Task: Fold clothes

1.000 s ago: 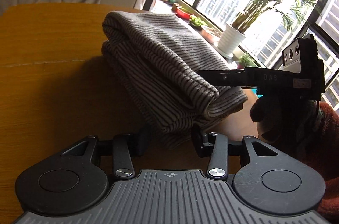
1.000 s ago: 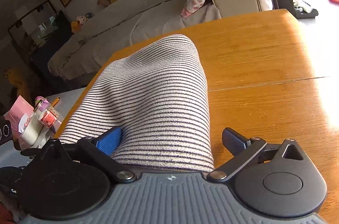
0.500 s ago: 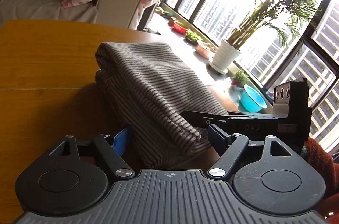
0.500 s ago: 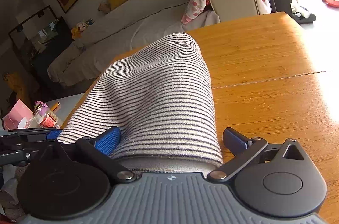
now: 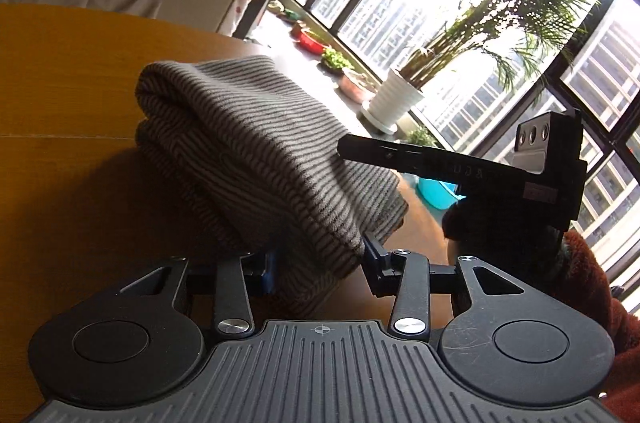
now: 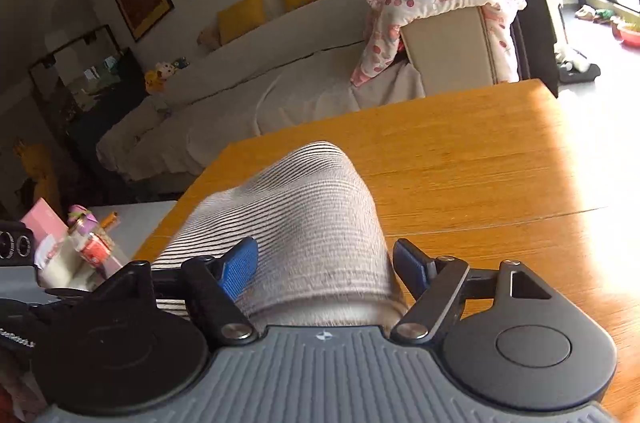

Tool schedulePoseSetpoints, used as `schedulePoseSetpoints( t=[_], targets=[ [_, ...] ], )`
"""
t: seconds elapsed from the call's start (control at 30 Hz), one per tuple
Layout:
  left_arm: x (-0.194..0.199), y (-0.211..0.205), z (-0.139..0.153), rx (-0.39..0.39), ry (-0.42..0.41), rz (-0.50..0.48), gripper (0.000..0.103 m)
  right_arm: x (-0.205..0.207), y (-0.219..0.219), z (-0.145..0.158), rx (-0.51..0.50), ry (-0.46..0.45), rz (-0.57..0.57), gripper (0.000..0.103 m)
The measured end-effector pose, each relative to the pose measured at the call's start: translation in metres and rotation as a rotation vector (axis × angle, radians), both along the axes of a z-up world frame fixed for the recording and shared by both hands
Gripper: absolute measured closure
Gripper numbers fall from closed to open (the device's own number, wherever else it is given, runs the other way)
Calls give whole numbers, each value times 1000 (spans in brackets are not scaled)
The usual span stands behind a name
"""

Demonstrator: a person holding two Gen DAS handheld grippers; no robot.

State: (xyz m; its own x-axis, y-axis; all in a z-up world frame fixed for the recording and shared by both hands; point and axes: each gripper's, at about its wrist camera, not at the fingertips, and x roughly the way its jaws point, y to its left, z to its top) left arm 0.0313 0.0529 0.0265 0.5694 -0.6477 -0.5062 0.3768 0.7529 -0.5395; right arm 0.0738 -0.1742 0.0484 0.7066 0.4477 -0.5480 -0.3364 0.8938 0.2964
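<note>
A folded striped garment [image 5: 256,159] lies on the wooden tabletop [image 5: 68,71]. The left hand-held gripper [image 5: 320,265] and the right hand-held gripper [image 6: 324,269] each straddle an end of it, fingers apart.

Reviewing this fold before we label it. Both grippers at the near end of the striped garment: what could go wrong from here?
1. The left gripper has fabric of the garment bunched between its fingers, several layers thick; a pull may drag the top fold off the stack.
2. The right gripper looks open around the garment; closing there could catch only the top layer.
3. The garment lies near the table edge, so a sideways tug might slide it off.
</note>
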Motion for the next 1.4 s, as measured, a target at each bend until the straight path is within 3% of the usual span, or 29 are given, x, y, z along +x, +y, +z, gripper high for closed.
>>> schedulePoseSetpoints(
  t=[0.1,0.27,0.5,0.6,0.7,0.8,0.93,1.07,1.17,1.27,1.33,1.4],
  targets=[
    [0,-2,-5,36,3,0,57,-5,7,-6,-84,-20,19,25],
    [0,-6,-14,96,8,1,53,-13,23,-13,-68,-2,54,21],
    [-6,44,-5,123,6,97,48,-18,66,-14,-96,-32,108,16],
    [-19,54,21,125,-69,129,51,-20,84,-15,-126,-59,120,16],
    [-20,61,53,57,-164,153,51,-24,91,-13,-172,-97,129,14],
    [-1,54,71,55,-226,145,45,-33,97,-4,-254,-180,138,13],
    [51,45,53,65,-141,132,46,-60,110,21,-343,-352,180,13],
    [90,51,14,78,-8,170,49,-77,135,29,-300,-396,302,13],
    [89,63,4,44,6,207,49,-87,164,-7,-470,-411,360,13],
    [79,73,8,36,2,255,56,-97,191,-39,-628,-430,416,8],
    [65,71,20,89,-22,298,42,-101,194,-34,-616,-406,441,8],
    [52,66,26,86,-46,276,40,-98,190,-30,-586,-379,430,8]
  ],
)
